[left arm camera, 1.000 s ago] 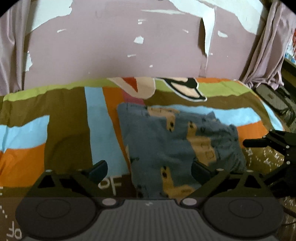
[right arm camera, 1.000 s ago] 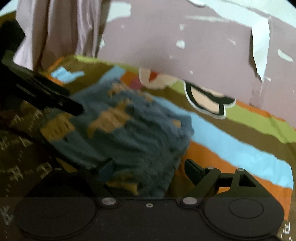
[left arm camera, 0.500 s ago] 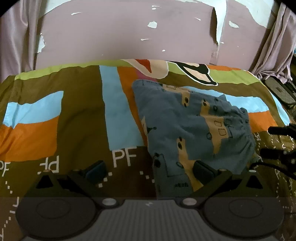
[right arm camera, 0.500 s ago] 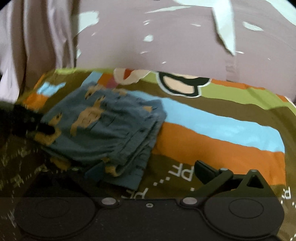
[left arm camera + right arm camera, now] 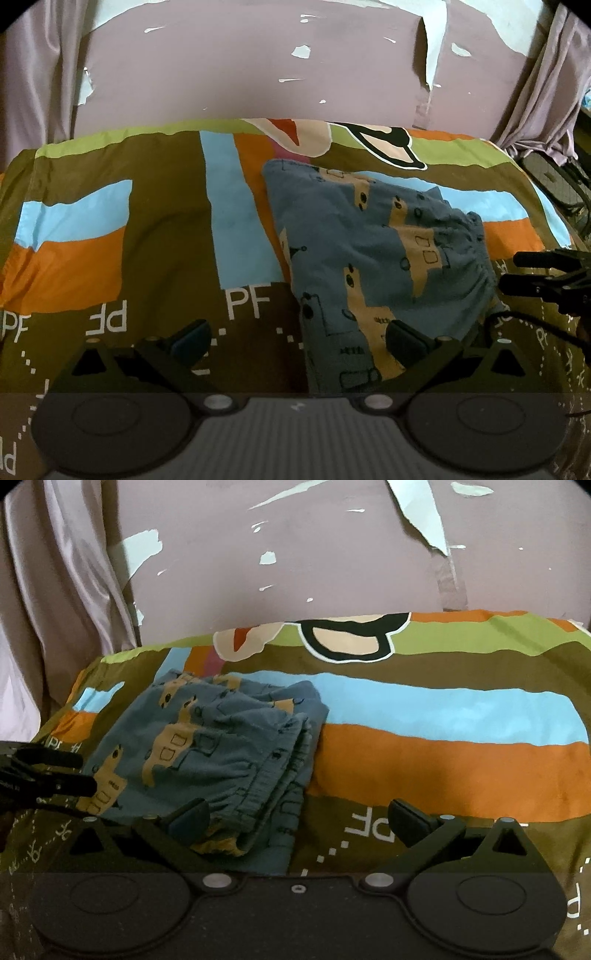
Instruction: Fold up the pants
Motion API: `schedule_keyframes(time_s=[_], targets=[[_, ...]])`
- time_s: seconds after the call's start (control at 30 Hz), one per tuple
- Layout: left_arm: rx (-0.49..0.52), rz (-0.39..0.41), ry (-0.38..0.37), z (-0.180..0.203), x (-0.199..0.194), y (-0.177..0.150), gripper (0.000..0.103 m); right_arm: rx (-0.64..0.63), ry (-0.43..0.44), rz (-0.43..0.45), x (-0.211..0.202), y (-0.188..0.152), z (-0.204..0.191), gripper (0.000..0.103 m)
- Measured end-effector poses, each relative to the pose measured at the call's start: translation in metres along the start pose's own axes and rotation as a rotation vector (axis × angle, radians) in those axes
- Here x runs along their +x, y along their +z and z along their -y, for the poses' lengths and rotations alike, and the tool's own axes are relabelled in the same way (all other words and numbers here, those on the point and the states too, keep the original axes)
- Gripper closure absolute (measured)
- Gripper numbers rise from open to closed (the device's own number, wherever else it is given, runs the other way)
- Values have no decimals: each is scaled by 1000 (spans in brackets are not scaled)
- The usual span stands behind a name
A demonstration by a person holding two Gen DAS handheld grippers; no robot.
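Note:
Blue pants (image 5: 373, 258) with a tan vehicle print lie folded into a compact stack on the colourful bedspread (image 5: 166, 229). In the right wrist view the pants (image 5: 221, 746) show stacked layers with the gathered waistband at the near right. My left gripper (image 5: 299, 339) is open and empty, just in front of the pants' near edge. My right gripper (image 5: 295, 819) is open and empty, at the pants' near right corner. Each gripper shows at the other view's edge: the right one (image 5: 532, 273) beside the pants, the left one (image 5: 48, 771) too.
The bedspread (image 5: 443, 731) has brown, orange, blue and green stripes. A mauve wall (image 5: 258, 74) with peeling paint stands behind the bed. Curtains (image 5: 55, 609) hang at the sides. A dark fan-like object (image 5: 554, 184) sits beyond the bed's right edge.
Both grippers have drawn back from the folded pants, which now lie farther away. The pants have not moved on the bed.

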State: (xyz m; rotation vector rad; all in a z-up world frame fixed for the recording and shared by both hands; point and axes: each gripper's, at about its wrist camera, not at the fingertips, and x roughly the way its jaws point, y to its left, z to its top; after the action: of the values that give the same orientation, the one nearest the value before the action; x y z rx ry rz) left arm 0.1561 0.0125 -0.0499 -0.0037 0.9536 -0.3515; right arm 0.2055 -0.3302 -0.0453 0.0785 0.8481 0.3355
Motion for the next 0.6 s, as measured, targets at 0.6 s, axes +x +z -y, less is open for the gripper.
schedule_keyframes(time_s=[0.6], targets=[[-131, 114, -42, -7, -8, 7, 0, 16, 83, 19, 15, 34, 17, 1]])
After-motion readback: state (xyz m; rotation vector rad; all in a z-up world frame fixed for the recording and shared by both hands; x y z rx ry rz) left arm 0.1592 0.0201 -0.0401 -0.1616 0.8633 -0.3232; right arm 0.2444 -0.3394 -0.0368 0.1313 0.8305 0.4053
